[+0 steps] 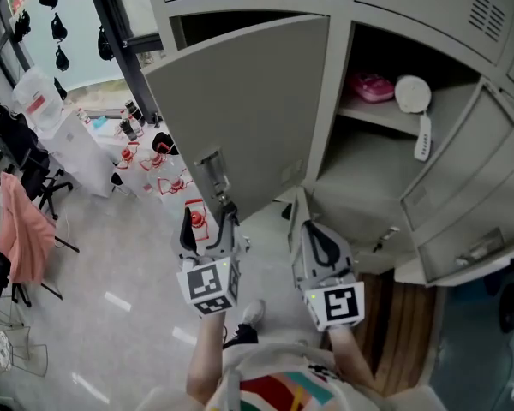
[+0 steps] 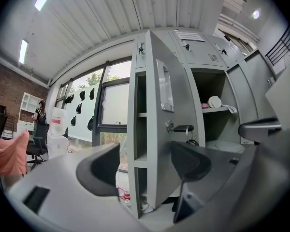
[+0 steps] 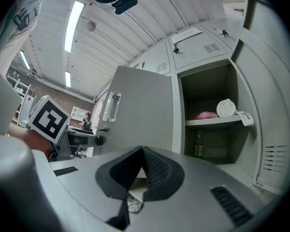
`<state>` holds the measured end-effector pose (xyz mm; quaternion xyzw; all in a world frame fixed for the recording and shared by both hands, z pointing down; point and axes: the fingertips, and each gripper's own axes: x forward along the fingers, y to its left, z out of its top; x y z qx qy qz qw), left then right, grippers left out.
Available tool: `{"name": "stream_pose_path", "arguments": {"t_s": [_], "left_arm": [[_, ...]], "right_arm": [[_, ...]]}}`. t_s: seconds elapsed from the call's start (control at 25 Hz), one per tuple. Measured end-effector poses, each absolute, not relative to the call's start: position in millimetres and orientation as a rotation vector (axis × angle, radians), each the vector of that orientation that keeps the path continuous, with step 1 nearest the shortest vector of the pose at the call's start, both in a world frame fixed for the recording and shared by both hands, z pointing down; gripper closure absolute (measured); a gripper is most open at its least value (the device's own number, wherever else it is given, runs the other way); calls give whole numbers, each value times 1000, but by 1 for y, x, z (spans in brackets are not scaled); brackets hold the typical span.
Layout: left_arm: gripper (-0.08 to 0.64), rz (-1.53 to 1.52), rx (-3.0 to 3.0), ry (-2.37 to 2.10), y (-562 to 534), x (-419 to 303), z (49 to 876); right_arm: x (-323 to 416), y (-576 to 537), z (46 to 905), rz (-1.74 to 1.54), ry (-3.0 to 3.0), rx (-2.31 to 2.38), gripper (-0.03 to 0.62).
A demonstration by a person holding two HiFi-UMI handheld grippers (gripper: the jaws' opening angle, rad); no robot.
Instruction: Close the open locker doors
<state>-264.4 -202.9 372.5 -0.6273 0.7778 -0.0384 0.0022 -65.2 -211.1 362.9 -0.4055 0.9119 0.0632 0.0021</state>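
By left gripper [image 1: 210,228], locker door [image 1: 240,110] upright, swung out w/ latch [image 1: 212,174] nearest.

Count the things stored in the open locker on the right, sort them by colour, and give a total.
Pink: 1, the pink thing on the shelf
White: 1, the round thing with a handle on the same shelf
Green: 1, the bottle under the shelf
Total: 3
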Motion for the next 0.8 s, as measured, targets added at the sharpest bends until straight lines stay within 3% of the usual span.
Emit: {"name": "stream_pose_path", "arguments": {"t_s": [0.8], "left_arm": [[225,-140,-2152,2284,-287,-328,377]], "right_arm": [[-155,-271,364,180,2819,-1387,588]]}}
